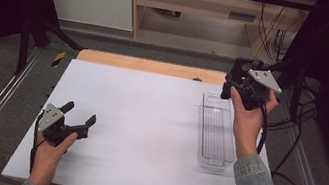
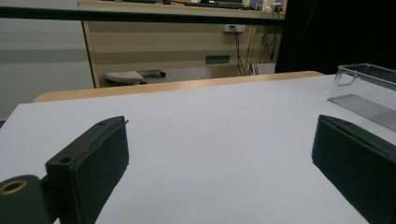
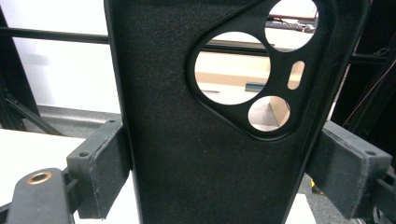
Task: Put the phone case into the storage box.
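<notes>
- My right gripper (image 3: pixel 219 158) has its jaws closed on a black phone case (image 3: pixel 205 116); it stands upright between the two pads, gripped by its long edges, with its camera cut-outs at the top.
- In the high view my right gripper (image 1: pixel 241 80) is raised above the far end of a clear plastic tray (image 1: pixel 216 131), and the phone case (image 1: pixel 243 68) is just a dark shape at the jaws.
- The right gripper view alone makes the case's round holes and textured back plain.
- My left gripper (image 1: pixel 80 115) rests low on the white worktop (image 1: pixel 145 135), jaws wide open with nothing between them, well apart from the case.
- The left gripper view looks across the bare worktop (image 2: pixel 210 140) to the clear plastic tray (image 2: pixel 364 93) at its right edge.
- The tray holds nothing.
</notes>
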Tool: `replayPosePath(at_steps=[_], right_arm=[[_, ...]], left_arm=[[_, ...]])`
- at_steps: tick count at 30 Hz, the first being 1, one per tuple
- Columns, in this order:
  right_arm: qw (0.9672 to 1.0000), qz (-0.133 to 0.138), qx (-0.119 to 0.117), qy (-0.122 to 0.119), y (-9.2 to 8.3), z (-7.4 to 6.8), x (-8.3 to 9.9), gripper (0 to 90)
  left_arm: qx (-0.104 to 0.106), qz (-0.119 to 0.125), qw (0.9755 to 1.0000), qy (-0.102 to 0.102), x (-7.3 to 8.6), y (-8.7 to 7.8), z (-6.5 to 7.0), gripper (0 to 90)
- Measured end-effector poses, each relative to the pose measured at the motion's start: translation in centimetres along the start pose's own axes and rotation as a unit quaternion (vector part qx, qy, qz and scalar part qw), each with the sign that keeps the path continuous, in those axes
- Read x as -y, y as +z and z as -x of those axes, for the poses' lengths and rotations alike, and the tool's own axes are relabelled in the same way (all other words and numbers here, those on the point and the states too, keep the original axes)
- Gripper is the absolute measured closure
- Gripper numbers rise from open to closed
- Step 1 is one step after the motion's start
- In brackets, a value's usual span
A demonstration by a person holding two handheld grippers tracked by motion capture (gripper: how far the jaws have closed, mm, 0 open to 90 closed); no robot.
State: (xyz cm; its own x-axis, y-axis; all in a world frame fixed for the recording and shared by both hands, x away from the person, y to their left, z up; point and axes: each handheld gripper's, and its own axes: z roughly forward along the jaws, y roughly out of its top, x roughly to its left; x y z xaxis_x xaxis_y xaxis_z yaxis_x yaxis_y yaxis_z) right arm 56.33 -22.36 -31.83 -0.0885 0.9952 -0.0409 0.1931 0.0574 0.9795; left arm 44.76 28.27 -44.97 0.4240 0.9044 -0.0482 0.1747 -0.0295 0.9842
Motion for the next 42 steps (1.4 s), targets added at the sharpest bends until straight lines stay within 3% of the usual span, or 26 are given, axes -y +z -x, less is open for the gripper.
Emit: replayPosePath(at_steps=[13,27,32,35,42], right_arm=[[0.9998,-0.015,0.015,0.002,2.7,0.7,1.1,14.2],[0.9992,-0.036,0.018,0.001,4.0,0.8,1.9,14.2],[0.999,-0.042,0.014,-0.001,4.3,0.6,2.2,14.1],[0.9989,-0.045,0.008,0.014,4.6,0.3,2.3,14.1],[0.9984,-0.057,0.01,0.001,5.5,-0.3,2.8,14.2]], left_arm=[[-0.002,-0.004,1.0,0.003,0.1,0.1,-0.2,4.1],[0.003,-0.007,1.0,0.006,0.2,0.3,0.0,4.1],[0.006,-0.009,0.9999,0.009,0.3,0.4,0.1,4.1],[0.007,-0.01,0.9999,0.009,0.3,0.4,0.2,4.1],[0.008,-0.01,0.9999,0.009,0.3,0.4,0.2,4.2]])
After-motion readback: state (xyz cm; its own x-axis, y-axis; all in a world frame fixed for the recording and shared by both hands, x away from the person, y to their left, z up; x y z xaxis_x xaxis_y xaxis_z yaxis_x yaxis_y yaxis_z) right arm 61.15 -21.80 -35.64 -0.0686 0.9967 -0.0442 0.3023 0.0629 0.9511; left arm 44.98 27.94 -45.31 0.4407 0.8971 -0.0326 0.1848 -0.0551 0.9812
